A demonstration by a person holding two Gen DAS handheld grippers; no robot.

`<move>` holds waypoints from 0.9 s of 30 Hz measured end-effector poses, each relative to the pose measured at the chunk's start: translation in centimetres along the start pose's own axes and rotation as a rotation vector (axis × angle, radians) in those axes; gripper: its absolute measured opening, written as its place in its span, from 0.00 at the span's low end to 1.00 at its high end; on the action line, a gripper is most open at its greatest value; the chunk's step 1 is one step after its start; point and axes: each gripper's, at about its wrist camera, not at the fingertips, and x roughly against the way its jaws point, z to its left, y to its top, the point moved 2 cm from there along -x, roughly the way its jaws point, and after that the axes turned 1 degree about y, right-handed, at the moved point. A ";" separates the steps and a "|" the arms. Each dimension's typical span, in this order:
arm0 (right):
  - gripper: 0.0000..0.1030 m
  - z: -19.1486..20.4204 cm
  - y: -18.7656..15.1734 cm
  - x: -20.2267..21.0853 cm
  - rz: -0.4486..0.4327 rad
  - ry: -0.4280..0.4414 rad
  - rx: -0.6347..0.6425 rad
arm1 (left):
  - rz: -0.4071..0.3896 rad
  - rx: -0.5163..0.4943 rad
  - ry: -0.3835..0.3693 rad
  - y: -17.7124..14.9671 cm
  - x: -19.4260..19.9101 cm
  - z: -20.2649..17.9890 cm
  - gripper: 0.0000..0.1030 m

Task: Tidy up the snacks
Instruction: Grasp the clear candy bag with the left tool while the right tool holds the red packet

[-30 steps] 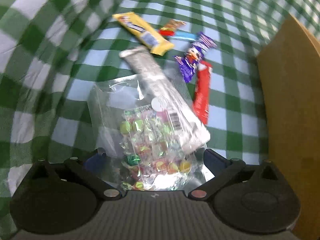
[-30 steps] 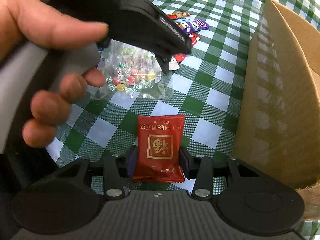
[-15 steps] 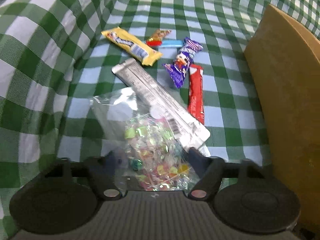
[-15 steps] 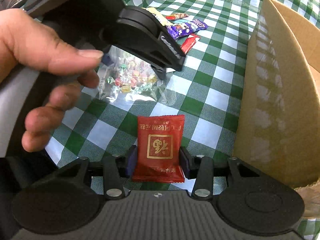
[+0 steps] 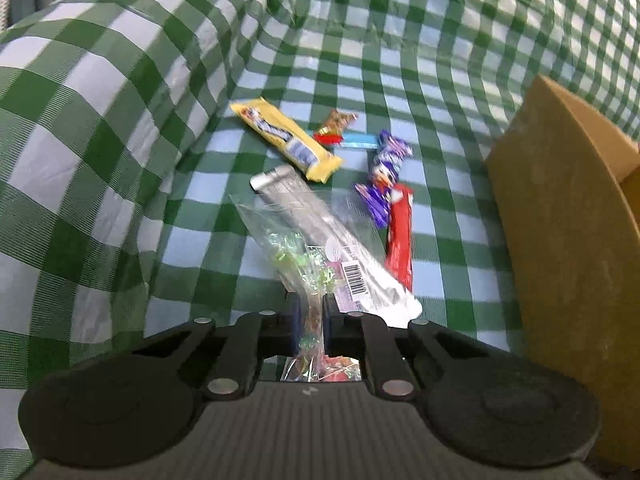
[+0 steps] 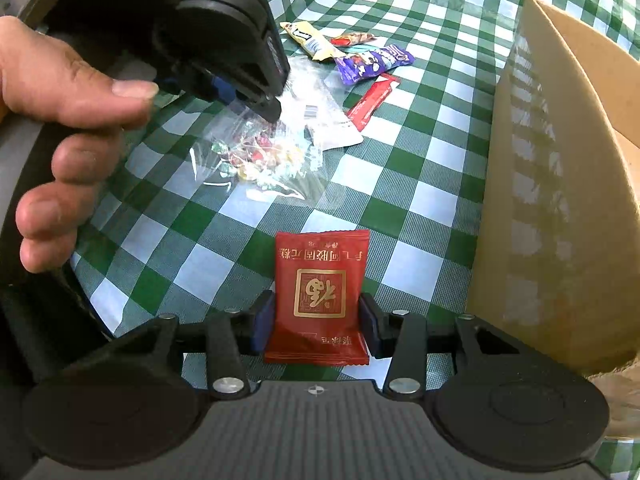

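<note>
My left gripper (image 5: 311,322) has its jaws closing on a clear bag of wrapped candies (image 5: 298,260), and the pads pinch the bunched plastic between them. From the right wrist view the same clear bag of candies (image 6: 260,156) hangs from the left gripper (image 6: 266,104), its lower end still on the cloth. My right gripper (image 6: 316,320) is shut on a red square snack packet (image 6: 320,292) with gold print, held flat above the tablecloth. A brown cardboard box (image 6: 560,200) stands right of it.
On the green checked tablecloth (image 5: 120,160) lie a silver packet (image 5: 320,224), a yellow bar (image 5: 288,140), a purple wrapper (image 5: 384,176), a red bar (image 5: 400,240) and small candies (image 5: 336,128). The cardboard box (image 5: 568,240) walls the right side. A person's hand (image 6: 68,120) grips the left tool.
The left jaws went from wide apart around the candy bag to pinched on it, and the gripper rose, lifting the bag's top. The right gripper and red packet stayed still.
</note>
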 end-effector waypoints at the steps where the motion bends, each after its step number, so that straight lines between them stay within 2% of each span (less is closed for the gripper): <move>1: 0.46 0.0 0.0 0.1 -0.004 0.002 -0.003 | -0.014 0.010 0.000 0.1 0.2 0.1 0.11; 5: 0.46 -0.1 0.4 0.6 -0.042 0.008 -0.019 | -0.069 0.031 0.011 0.6 1.1 0.6 0.11; 14: 0.46 -0.6 1.4 2.0 -0.147 0.029 -0.052 | -0.197 0.164 -0.035 1.6 3.4 3.1 0.11; 27: 0.46 -0.7 1.7 3.4 -0.256 0.038 -0.044 | -0.213 0.151 -0.032 1.3 4.1 3.1 0.11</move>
